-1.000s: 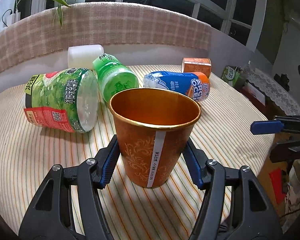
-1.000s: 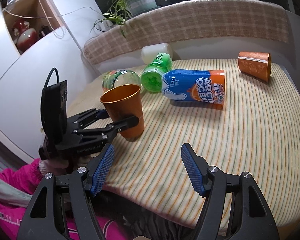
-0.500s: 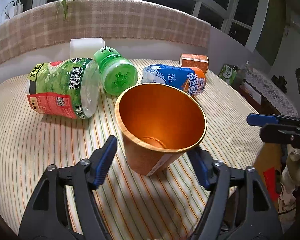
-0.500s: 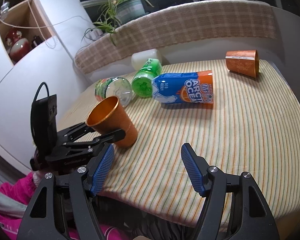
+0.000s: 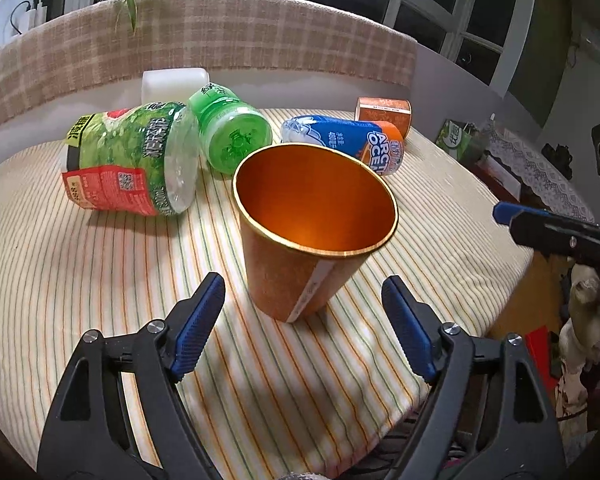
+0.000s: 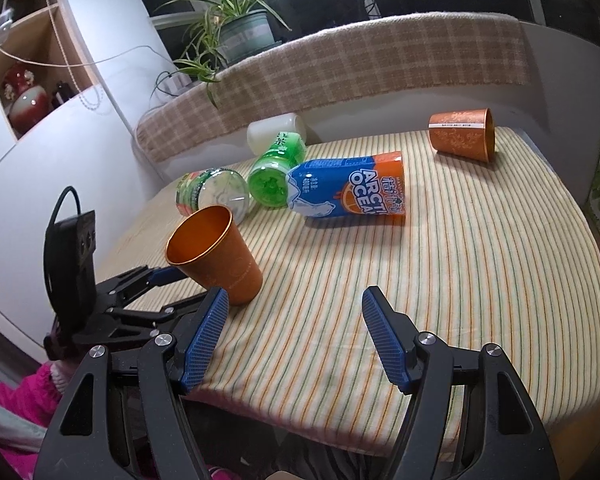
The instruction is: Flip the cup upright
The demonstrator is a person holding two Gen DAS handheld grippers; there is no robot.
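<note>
An orange cup [image 5: 300, 264] with a gold rim stands mouth up on the striped tablecloth [image 5: 100, 280], just ahead of my left gripper [image 5: 304, 312]. That gripper is open and empty, its blue pads apart from the cup. The cup also shows in the right wrist view [image 6: 216, 256], with the left gripper [image 6: 172, 292] behind it. A second orange cup [image 6: 462, 134] lies on its side at the far right; it also shows in the left wrist view [image 5: 384, 114]. My right gripper [image 6: 294, 328] is open and empty over the near table edge.
A green-labelled jar [image 5: 132, 156], a green bottle [image 5: 232, 134], a blue and orange Arctic Ocean bottle [image 5: 344, 142] and a white container [image 5: 174, 82] lie behind the upright cup. A checked bench back [image 5: 204, 36] runs behind the table. The table edge [image 6: 380, 432] is near me.
My left gripper opened, let go of the orange cup and drew back. The cup now stands free on the cloth. My right gripper stayed open, with only a small shift of view.
</note>
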